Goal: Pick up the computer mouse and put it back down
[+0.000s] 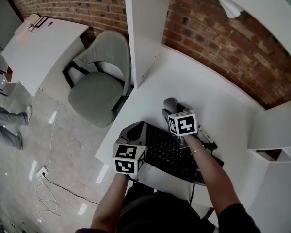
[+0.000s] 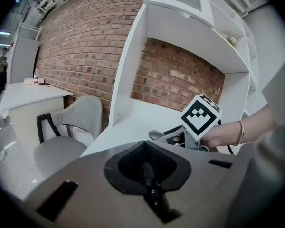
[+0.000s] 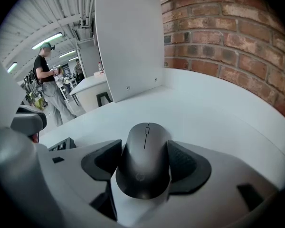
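Observation:
A dark grey computer mouse [image 3: 143, 146] sits between the jaws of my right gripper [image 3: 145, 162], both black pads pressed against its sides. In the head view the mouse [image 1: 170, 103] shows just beyond the right gripper [image 1: 169, 111], at the far end of the black keyboard [image 1: 172, 154] on the white desk [image 1: 208, 96]. I cannot tell whether the mouse rests on the desk or hangs just above it. My left gripper [image 2: 146, 163] is shut with nothing in it, over the keyboard's left end; a few keys [image 2: 153, 192] show through the gap beneath it. It also shows in the head view [image 1: 136, 132].
A white upright panel [image 1: 143, 28] stands at the desk's back left, against the brick wall [image 1: 223, 42]. A grey chair [image 1: 99, 81] stands left of the desk. A second white table [image 1: 39, 47] and a person's legs [image 1: 5, 125] are further left. A cable [image 1: 51, 188] lies on the floor.

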{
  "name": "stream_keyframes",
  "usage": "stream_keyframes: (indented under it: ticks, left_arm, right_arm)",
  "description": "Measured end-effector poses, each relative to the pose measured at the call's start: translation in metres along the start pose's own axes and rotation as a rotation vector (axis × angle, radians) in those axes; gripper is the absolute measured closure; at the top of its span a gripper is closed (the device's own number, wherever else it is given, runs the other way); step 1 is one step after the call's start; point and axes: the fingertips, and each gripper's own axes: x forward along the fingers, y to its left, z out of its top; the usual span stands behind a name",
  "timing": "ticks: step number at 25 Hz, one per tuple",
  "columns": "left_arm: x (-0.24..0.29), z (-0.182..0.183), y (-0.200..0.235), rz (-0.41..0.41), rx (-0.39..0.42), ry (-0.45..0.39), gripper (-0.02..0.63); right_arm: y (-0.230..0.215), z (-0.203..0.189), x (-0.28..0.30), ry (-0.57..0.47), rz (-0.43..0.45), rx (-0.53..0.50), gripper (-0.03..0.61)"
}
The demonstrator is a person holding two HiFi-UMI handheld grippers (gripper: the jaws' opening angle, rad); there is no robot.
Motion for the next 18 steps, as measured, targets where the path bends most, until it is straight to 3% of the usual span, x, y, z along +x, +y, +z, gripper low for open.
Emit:
stream_keyframes:
  ticks: [11,18]
  left_arm:
    - [-0.012,0.004,0.004,0.023,0.005,-0.018,0.604]
    - [-0.019,0.005,0.008,0.04,0.009,-0.03,0.604]
  right_arm:
    - [0.001,0.0,-0.005,-0.008,-0.005,-0.016,0.292]
    - [0.001,0.015,-0.026,-0.081,-0.029,-0.029,0.293]
